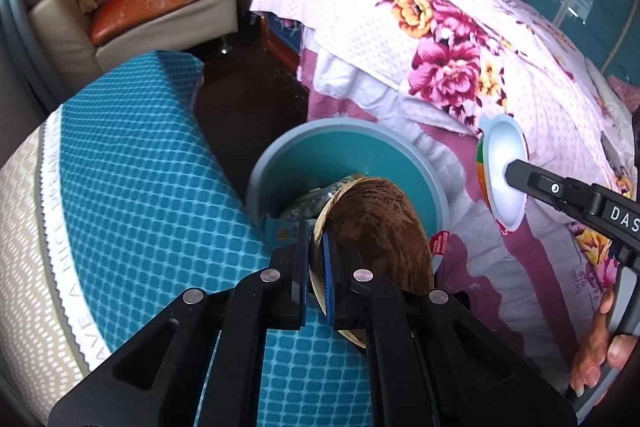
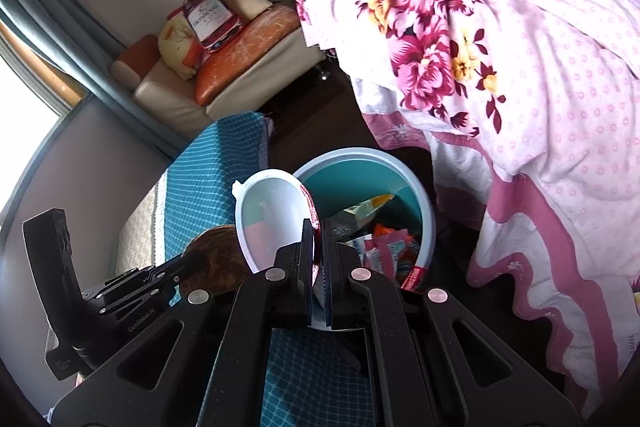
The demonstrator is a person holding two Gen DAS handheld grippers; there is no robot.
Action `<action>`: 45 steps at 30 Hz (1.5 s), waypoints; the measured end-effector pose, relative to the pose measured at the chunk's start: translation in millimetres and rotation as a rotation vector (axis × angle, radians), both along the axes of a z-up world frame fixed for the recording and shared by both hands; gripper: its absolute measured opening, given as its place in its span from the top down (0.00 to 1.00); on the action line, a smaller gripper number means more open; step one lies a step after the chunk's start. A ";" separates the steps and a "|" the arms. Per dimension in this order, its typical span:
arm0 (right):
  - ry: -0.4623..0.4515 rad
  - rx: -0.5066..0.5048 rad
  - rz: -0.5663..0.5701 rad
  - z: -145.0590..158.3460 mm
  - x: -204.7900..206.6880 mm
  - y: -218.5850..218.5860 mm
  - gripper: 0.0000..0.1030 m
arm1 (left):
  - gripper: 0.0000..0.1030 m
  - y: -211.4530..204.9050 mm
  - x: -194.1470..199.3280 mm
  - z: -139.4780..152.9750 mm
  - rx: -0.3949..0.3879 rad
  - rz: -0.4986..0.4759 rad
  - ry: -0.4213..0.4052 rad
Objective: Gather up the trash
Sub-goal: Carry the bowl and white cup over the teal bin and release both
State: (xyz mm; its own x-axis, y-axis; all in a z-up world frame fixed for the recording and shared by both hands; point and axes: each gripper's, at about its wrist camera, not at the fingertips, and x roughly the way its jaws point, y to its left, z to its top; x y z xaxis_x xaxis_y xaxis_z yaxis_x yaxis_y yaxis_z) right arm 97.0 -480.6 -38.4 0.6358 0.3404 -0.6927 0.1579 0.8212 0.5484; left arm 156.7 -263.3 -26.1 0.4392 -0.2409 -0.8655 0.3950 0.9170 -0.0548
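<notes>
My left gripper (image 1: 318, 231) is shut on the rim of a brown coconut shell half (image 1: 380, 231), held over the near edge of a teal trash bin (image 1: 280, 155). The shell also shows in the right wrist view (image 2: 216, 259). My right gripper (image 2: 318, 227) is shut on the rim of a white plastic cup (image 2: 272, 211), held above the bin's left rim (image 2: 360, 153). In the left wrist view the cup (image 1: 504, 171) hangs to the right of the bin. Wrappers (image 2: 384, 247) lie inside the bin.
A blue-patterned mattress (image 1: 132, 163) lies on the left beside the bin. A bed with a floral quilt (image 1: 440, 39) rises on the right. A cream and orange sofa (image 1: 132, 11) with a red bag stands at the back. Dark floor lies between.
</notes>
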 end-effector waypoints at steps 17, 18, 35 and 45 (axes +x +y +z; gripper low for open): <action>0.069 -0.059 -0.001 -10.7 14.8 8.6 0.96 | 0.89 -8.5 19.0 -36.8 -0.007 -0.031 0.089; 0.072 -0.061 -0.002 -11.0 15.2 8.6 0.96 | 0.87 -8.1 18.7 -37.4 -0.010 -0.030 0.090; 0.102 -0.098 0.027 -11.6 23.8 28.9 0.96 | 0.08 47.9 2.4 1.7 -0.076 0.099 -0.020; 0.142 -0.138 0.059 -14.7 32.2 56.5 0.96 | 0.08 75.3 2.0 -8.8 -0.082 0.142 0.017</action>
State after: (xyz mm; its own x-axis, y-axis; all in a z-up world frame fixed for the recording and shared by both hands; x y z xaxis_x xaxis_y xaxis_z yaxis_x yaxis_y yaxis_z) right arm 129.2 -424.1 -53.1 0.5101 0.2698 -0.8167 0.1748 0.8972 0.4056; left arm 158.7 -188.0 -34.9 0.4593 -0.2476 -0.8531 0.2601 0.9558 -0.1373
